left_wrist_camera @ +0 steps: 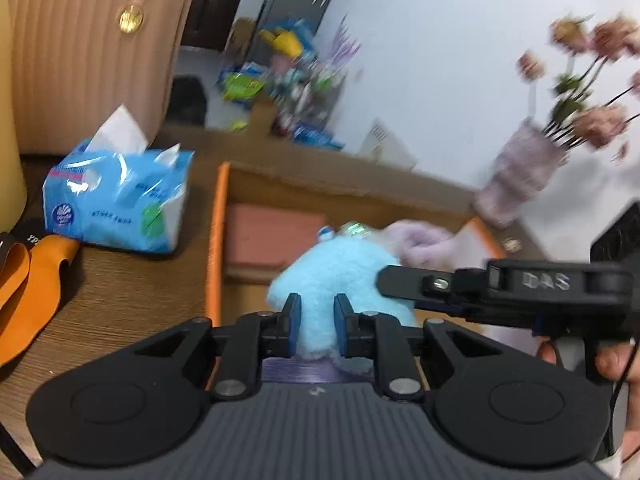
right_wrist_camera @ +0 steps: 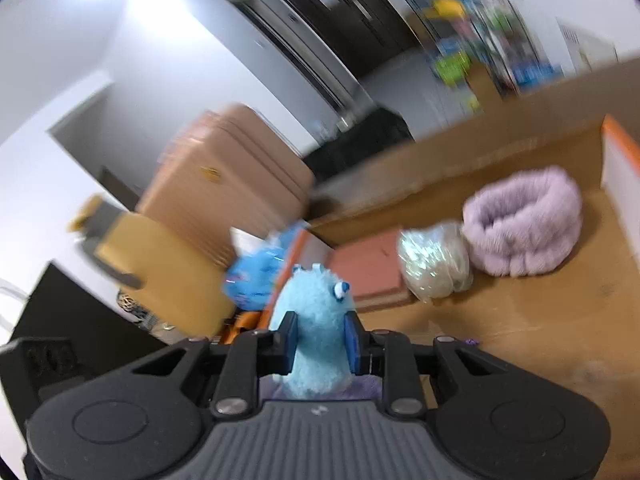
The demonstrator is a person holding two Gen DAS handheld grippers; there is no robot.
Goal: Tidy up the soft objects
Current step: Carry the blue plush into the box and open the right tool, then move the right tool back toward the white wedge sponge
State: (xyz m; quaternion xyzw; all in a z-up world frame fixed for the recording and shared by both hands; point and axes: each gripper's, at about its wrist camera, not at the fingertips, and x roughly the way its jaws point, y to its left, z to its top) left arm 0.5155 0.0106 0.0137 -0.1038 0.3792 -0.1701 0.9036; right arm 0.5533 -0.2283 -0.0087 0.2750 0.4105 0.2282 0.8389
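Blue plush toy (right_wrist_camera: 316, 332) between both grippers

We can read the letters "DAS" on the side of the right gripper (left_wrist_camera: 384, 280), in the left wrist view. The blue tissue pack (left_wrist_camera: 116, 200) has a round logo and small words, but they are too blurry for us to read.

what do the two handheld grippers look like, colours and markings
Both the left gripper and the right gripper have matte black linkage arms with silver rivets, ribbed dark grey bodies and blue finger pads. The right one's side reads "DAS" in raised letters, with a thin black cable below.
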